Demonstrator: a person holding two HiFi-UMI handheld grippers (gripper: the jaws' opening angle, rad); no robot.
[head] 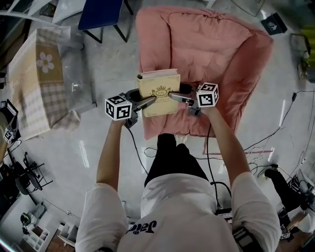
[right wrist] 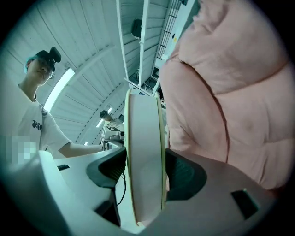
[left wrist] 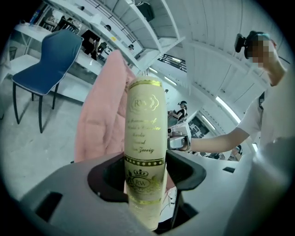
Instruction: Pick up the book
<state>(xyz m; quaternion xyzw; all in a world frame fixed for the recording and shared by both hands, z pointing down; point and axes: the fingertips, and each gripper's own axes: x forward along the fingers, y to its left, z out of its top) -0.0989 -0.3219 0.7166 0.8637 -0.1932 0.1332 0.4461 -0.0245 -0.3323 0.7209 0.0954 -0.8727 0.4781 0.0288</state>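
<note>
A cream hardback book with a gold crest hangs in the air over the front of a pink cushioned seat. My left gripper grips the book's left side. In the left gripper view its spine stands upright, and both dark pads of the left gripper press on it. My right gripper holds the right side. In the right gripper view the white page edge sits clamped in the right gripper. The opposite gripper shows beyond the book.
A blue chair stands at the back left. A table with a checked cloth is at the left, with a clear plastic piece beside it. Cables run over the shiny floor at the right.
</note>
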